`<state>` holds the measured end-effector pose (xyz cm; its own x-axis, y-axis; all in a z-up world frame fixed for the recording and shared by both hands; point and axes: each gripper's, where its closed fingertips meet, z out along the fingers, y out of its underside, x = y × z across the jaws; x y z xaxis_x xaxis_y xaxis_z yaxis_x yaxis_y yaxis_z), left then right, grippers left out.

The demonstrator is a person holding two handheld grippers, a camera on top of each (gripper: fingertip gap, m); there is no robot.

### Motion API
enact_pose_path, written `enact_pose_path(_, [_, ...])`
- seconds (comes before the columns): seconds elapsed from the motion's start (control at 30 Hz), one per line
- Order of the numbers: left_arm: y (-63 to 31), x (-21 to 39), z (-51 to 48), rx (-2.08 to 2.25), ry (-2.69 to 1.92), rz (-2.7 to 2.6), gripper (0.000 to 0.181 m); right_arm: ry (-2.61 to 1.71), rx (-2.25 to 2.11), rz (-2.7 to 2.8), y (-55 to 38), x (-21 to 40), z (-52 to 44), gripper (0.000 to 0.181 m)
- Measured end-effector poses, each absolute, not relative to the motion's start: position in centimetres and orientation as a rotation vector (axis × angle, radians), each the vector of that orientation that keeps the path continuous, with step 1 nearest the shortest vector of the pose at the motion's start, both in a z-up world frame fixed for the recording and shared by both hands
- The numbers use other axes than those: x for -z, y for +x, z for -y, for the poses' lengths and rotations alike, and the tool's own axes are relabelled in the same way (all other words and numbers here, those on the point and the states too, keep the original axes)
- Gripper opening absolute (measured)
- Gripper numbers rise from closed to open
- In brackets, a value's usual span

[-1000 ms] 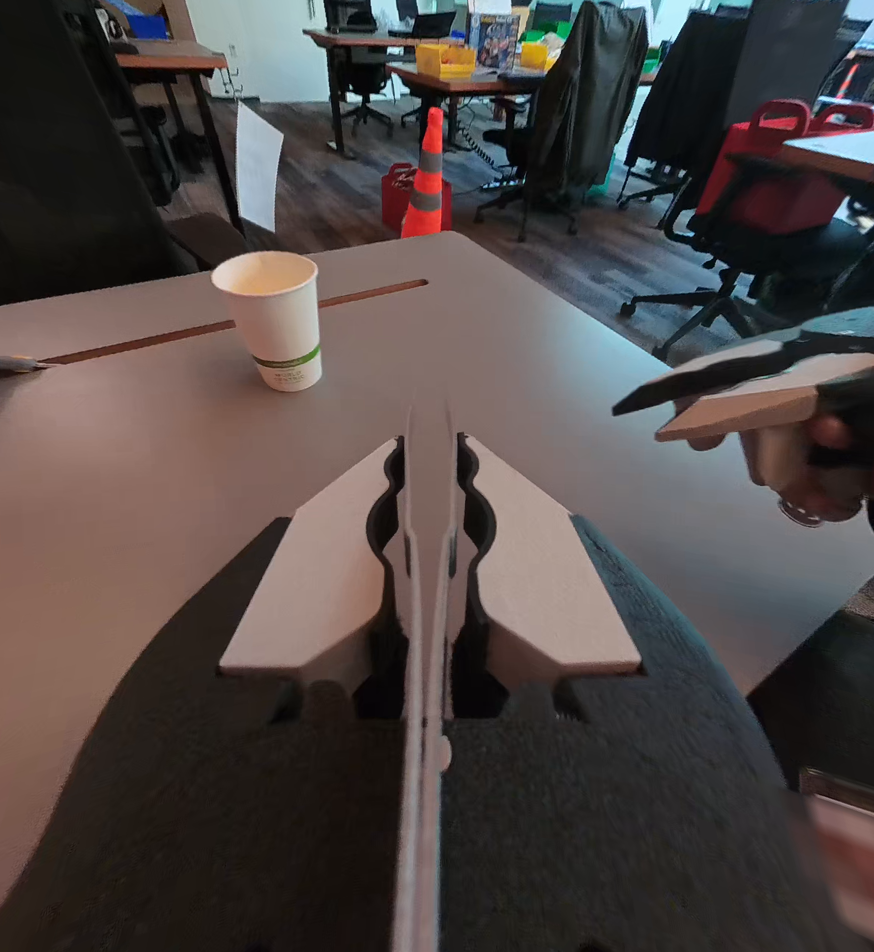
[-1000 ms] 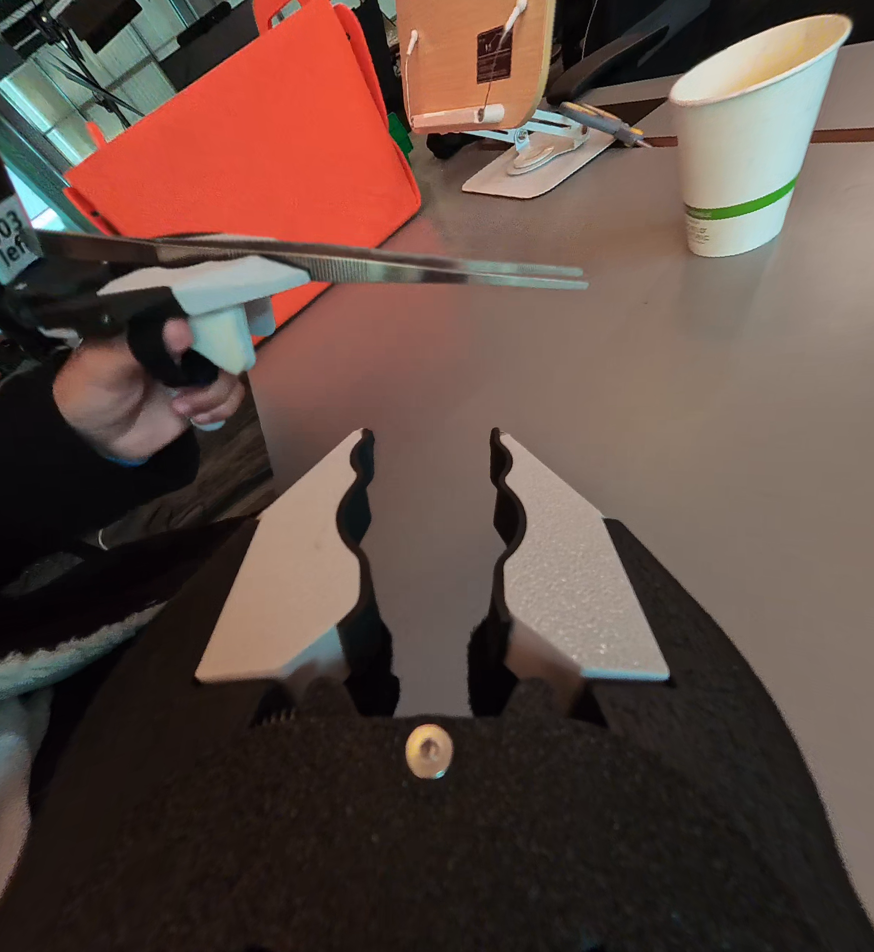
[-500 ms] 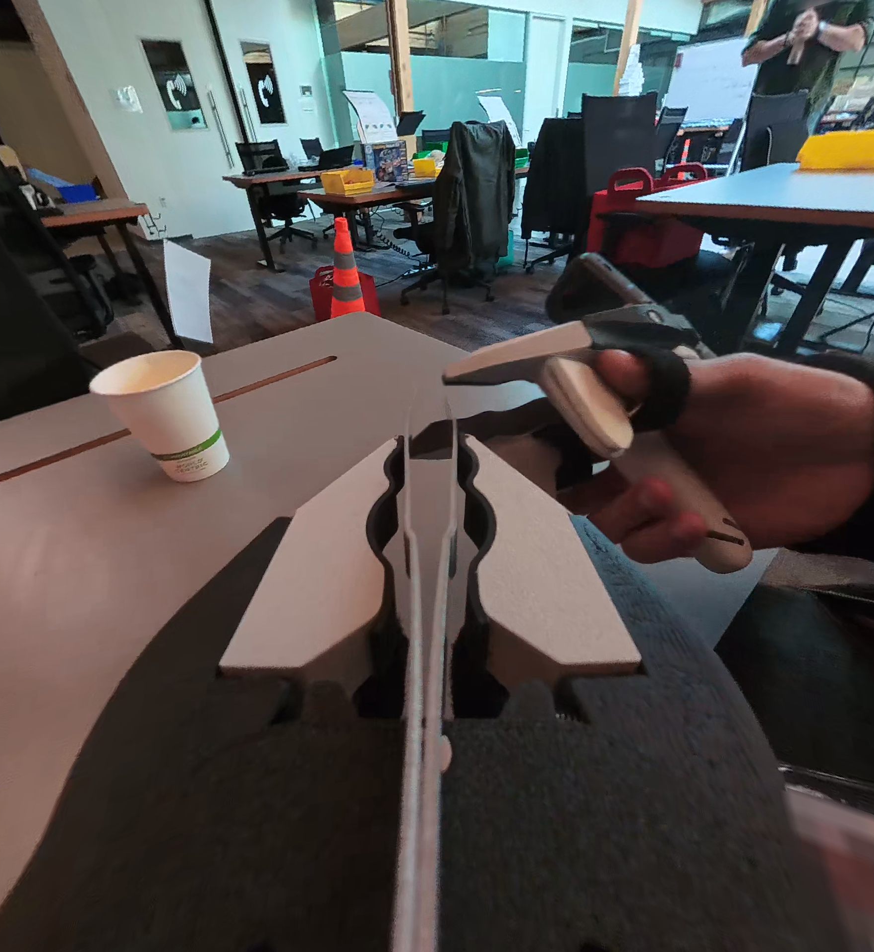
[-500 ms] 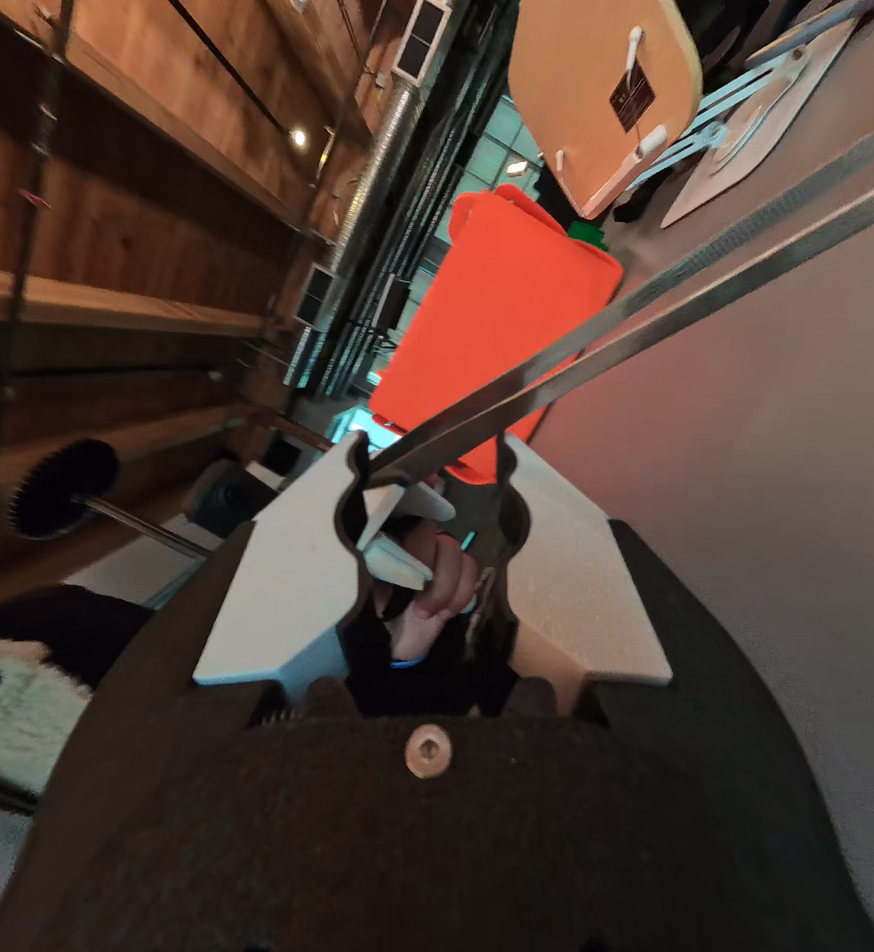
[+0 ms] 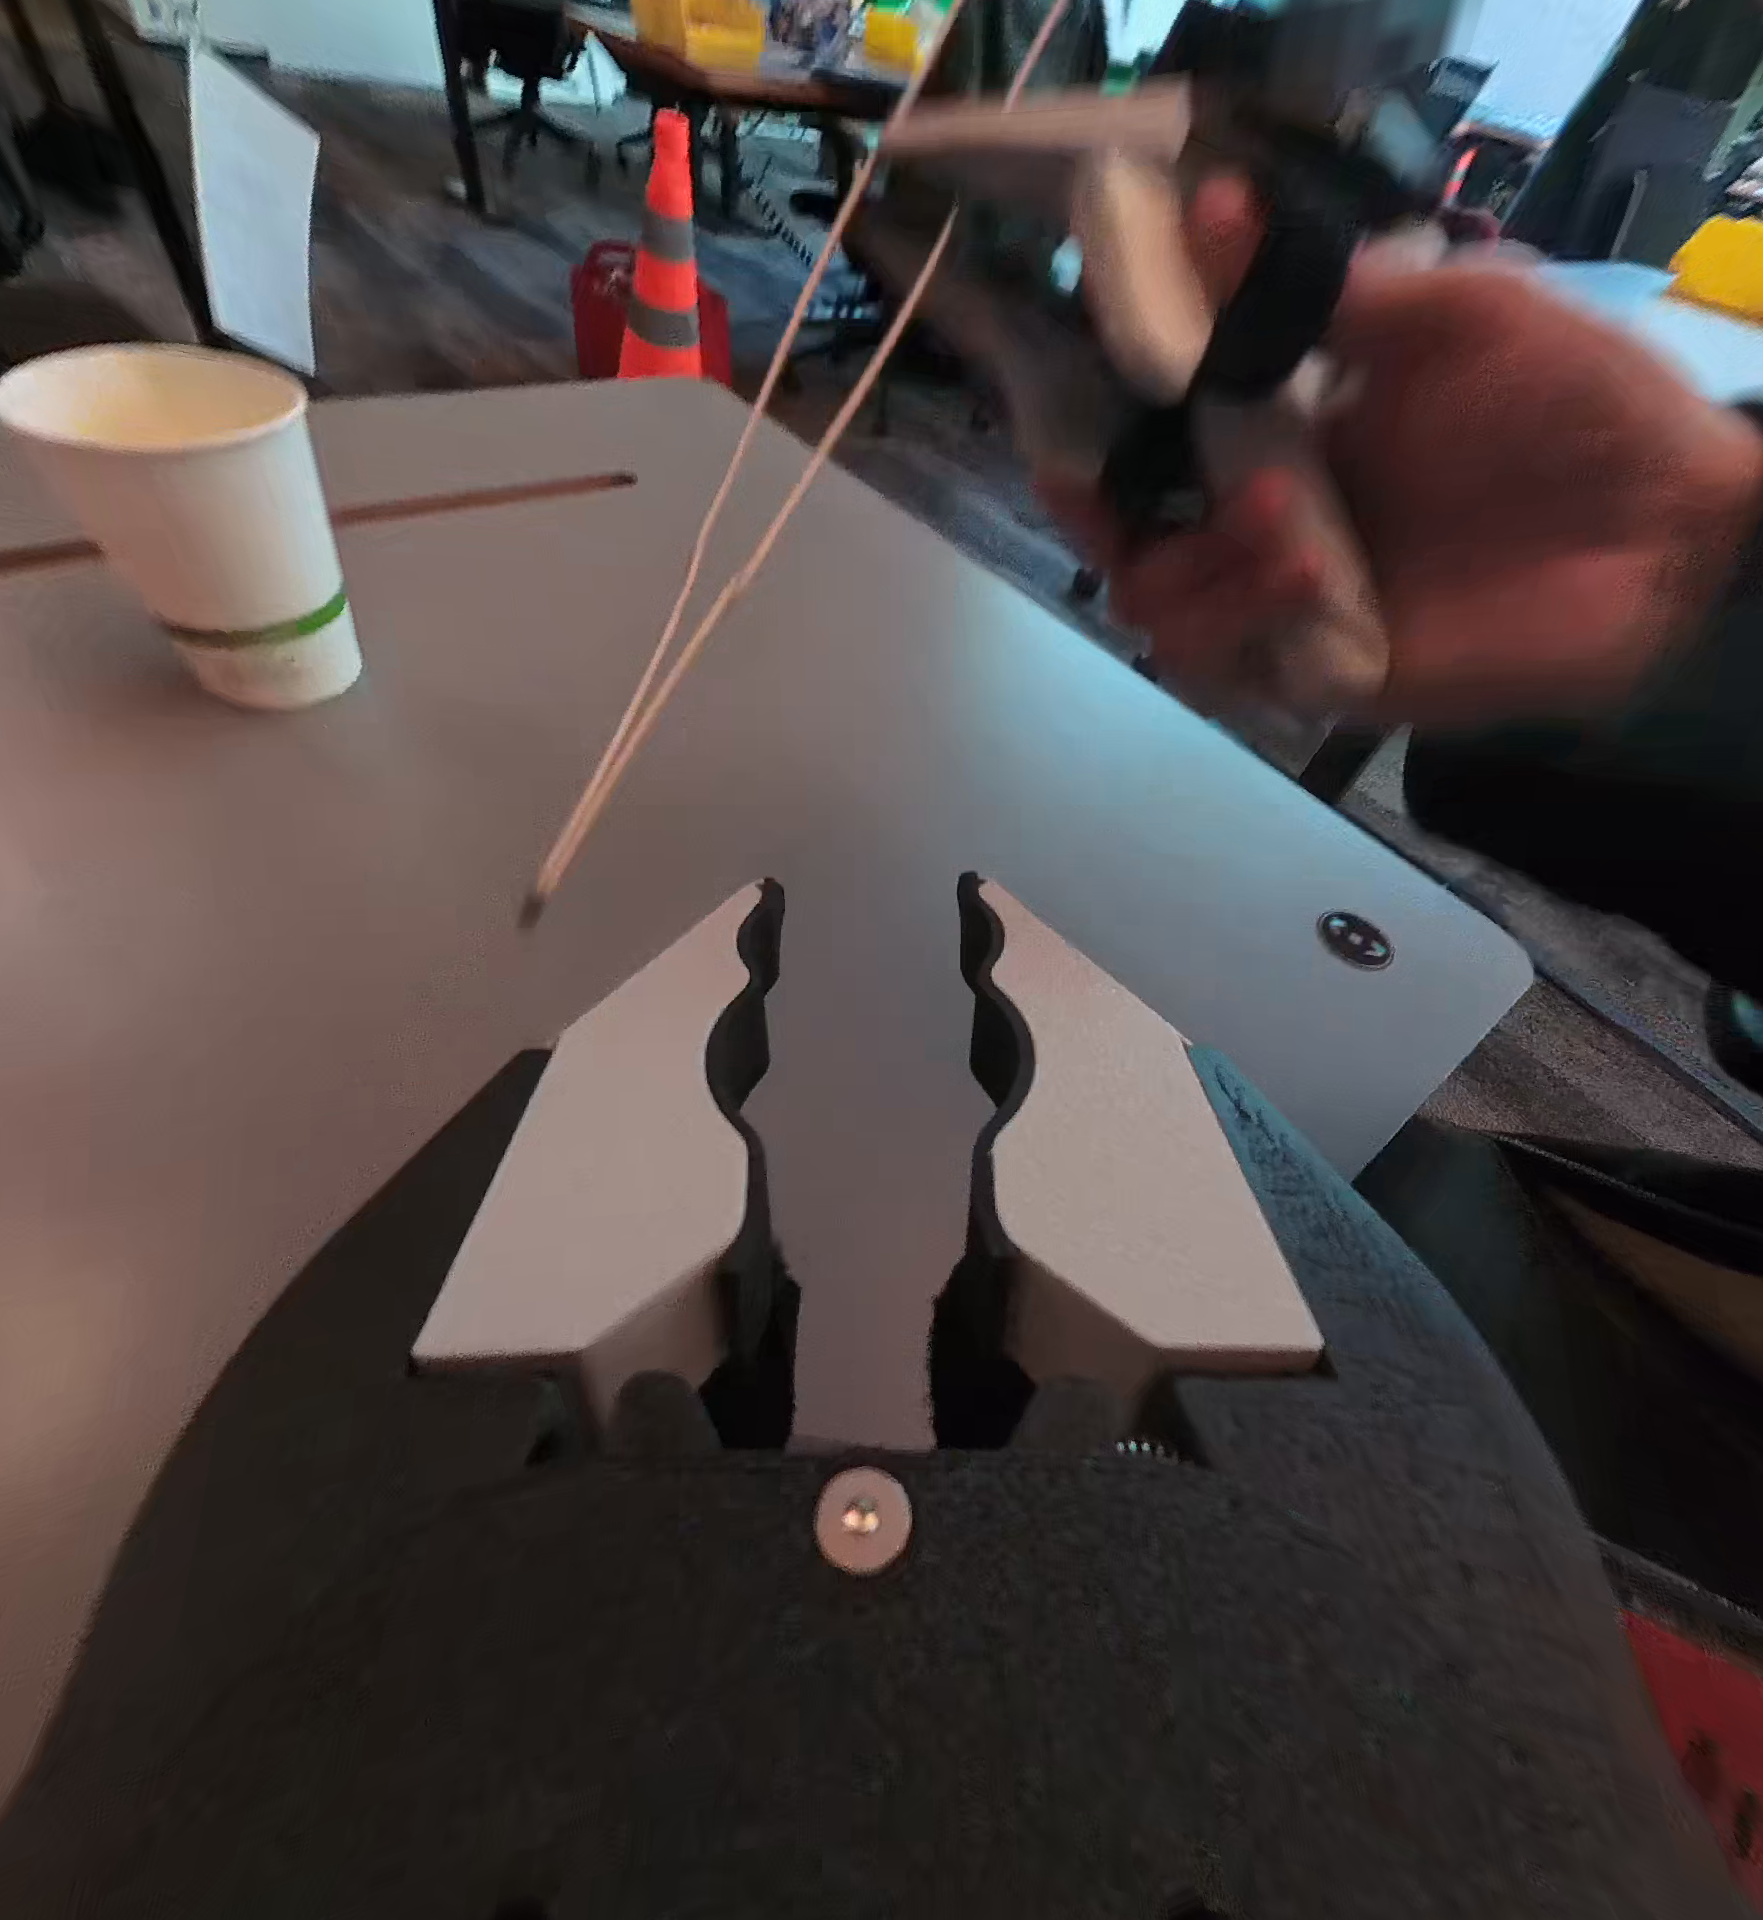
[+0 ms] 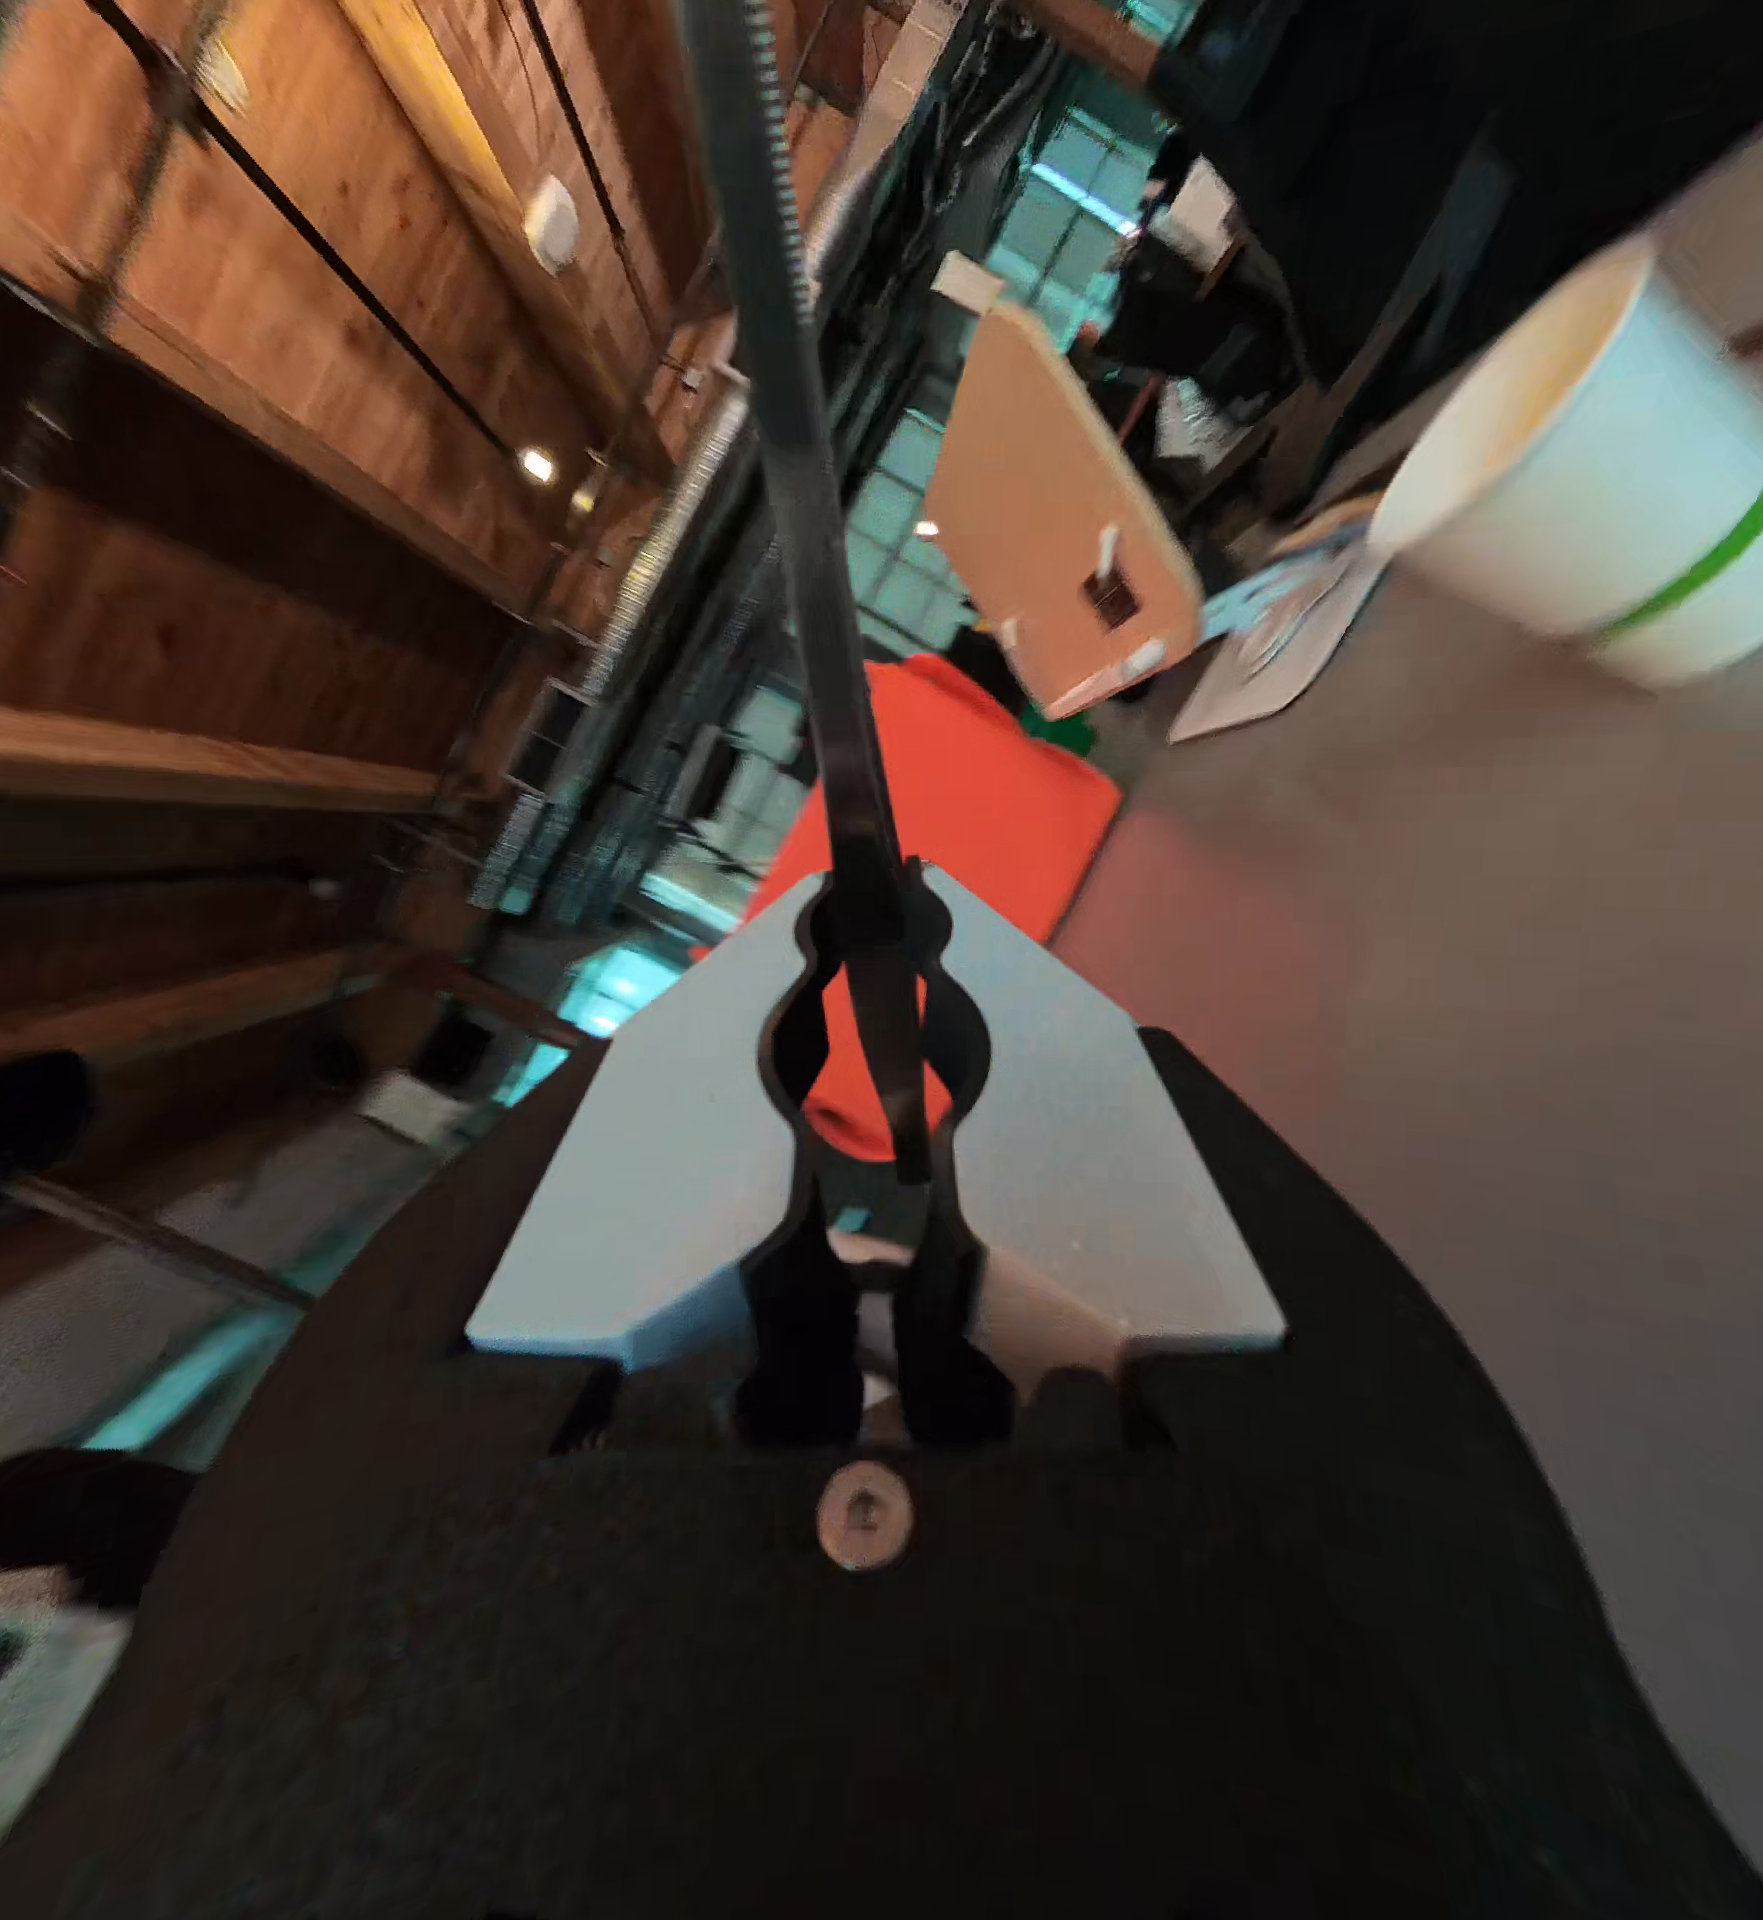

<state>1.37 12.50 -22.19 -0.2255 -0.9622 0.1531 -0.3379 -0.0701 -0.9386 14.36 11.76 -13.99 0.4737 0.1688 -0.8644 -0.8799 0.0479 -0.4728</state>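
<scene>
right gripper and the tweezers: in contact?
Touching. In the right wrist view the right gripper has its jaws shut on the tweezers, which run out between the fingertips. The left gripper is open and empty.

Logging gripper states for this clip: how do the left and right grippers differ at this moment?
The left gripper is open with only bare grey table between its fingers; the right gripper is shut on long metal tweezers. The left gripper sits level over the table, while the right gripper's view is strongly tilted, showing ceiling beams. Both have the same white scalloped fingers on black bodies, and both see the paper cup.
</scene>
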Motion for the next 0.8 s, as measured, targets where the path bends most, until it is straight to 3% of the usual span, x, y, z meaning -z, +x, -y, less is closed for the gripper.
enact_pose_path(0.17, [-0.7, 22.8, -15.3, 1.258, -1.487, -1.559, 0.034, -1.721, -0.278, -0.394, 17.5, 10.3, -12.1, 0.010])
enact_pose_path(0.33, [-0.9, 21.6, -17.9, 1.252, -1.491, -1.489, 0.034, -2.168, 0.240, 0.051, 15.8, 12.8, -14.5, 0.010])
enact_pose_path(0.63, [-1.1, 21.7, -20.5, 1.207, -1.502, -1.458, 0.034, -2.647, 0.345, 0.450, 14.9, 22.5, -19.2, 0.010])
enact_pose_path(0.8, [-1.2, 22.2, -21.9, 1.148, -1.507, -1.454, 0.033, -2.781, 0.138, 0.591, 12.2, 27.1, -21.2, 0.010])
